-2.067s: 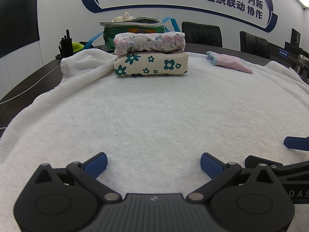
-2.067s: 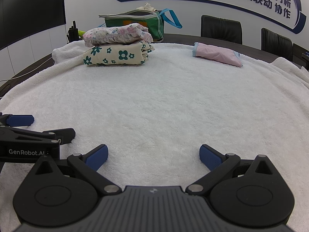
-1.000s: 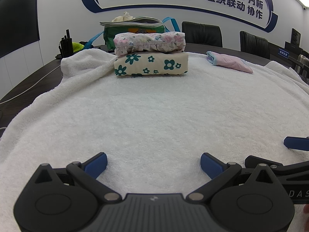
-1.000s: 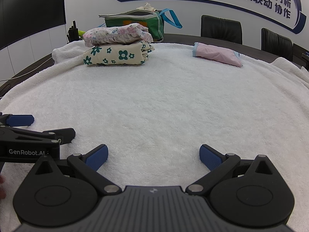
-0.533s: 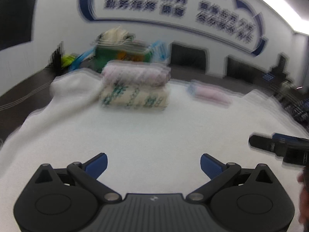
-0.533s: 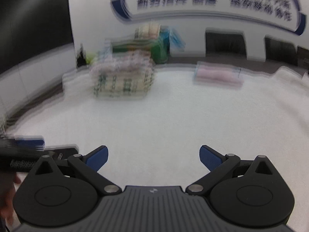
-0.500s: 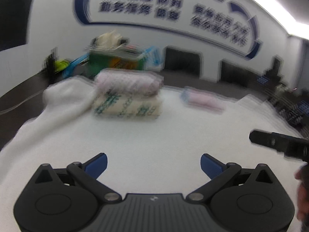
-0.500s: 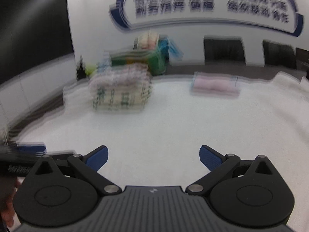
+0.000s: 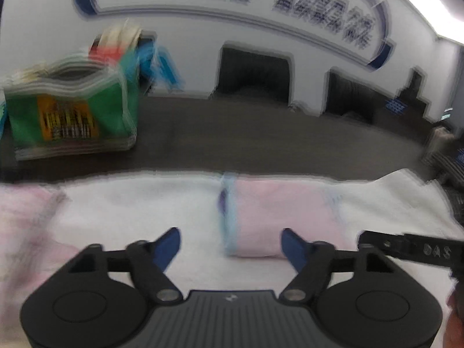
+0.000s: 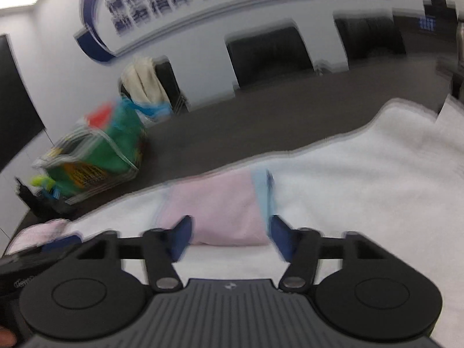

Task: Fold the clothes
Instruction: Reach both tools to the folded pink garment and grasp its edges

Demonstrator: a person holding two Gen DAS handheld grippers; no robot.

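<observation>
We see both frames smeared by motion. The pink garment (image 9: 278, 217) lies folded on the white towel (image 9: 139, 211) near the towel's far edge, with the dark tabletop (image 9: 261, 142) behind it. Our left gripper (image 9: 232, 245) is closing, its blue pads apart; the garment's left end sits between them, not yet pinched. Our right gripper (image 10: 229, 236) is closing too, its pads flanking the garment without pressing it. A green bag (image 9: 69, 116) stands on the tabletop further left.
</observation>
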